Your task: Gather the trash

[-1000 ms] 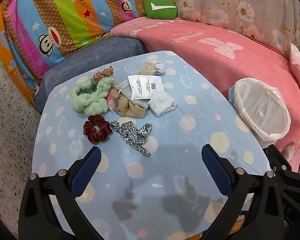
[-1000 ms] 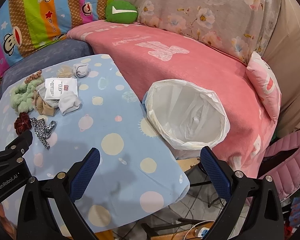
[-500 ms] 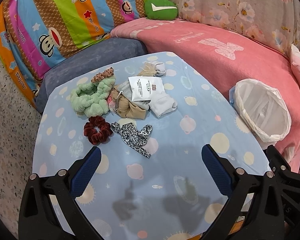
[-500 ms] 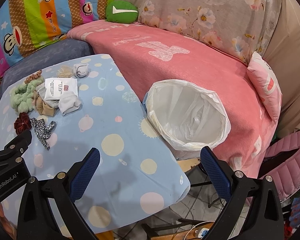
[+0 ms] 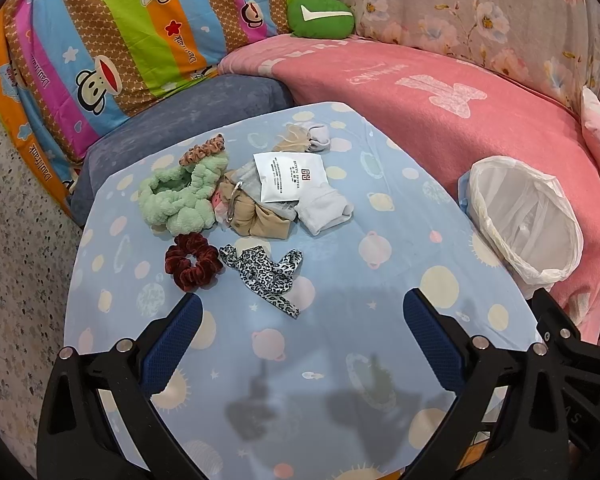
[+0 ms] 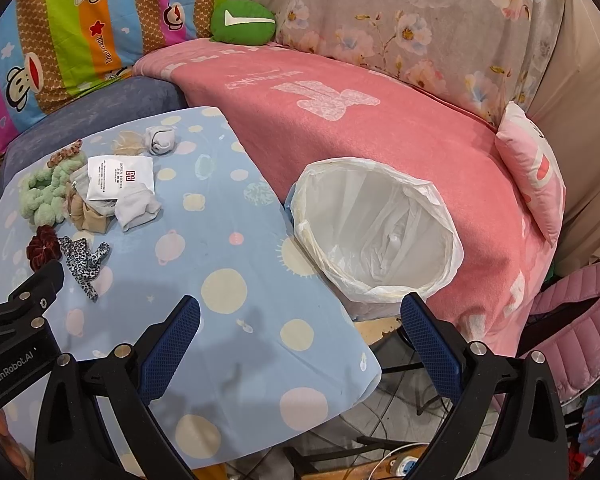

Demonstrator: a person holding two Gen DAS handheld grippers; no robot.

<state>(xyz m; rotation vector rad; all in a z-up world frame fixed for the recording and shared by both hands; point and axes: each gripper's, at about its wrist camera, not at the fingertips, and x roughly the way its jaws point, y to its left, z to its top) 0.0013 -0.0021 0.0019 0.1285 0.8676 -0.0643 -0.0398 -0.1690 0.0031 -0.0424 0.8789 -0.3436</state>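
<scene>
Two tongs (image 5: 302,320) (image 6: 300,322) spread empty, one white packet (image 5: 290,176), one lined bin (image 6: 376,232)

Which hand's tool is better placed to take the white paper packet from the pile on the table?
Probably the left. The left tool is open and faces the pile, with the white paper packet straight ahead. The right tool, also open, points at the lined bin.

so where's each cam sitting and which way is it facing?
Left wrist: above the table's near edge, aimed at the hair-accessory pile with the white packet; own open fingers and right gripper's body show.
Right wrist: further right, facing the lined bin; open fingers, left gripper's body.
Shared: table, pile, bin, green cushion.
</scene>
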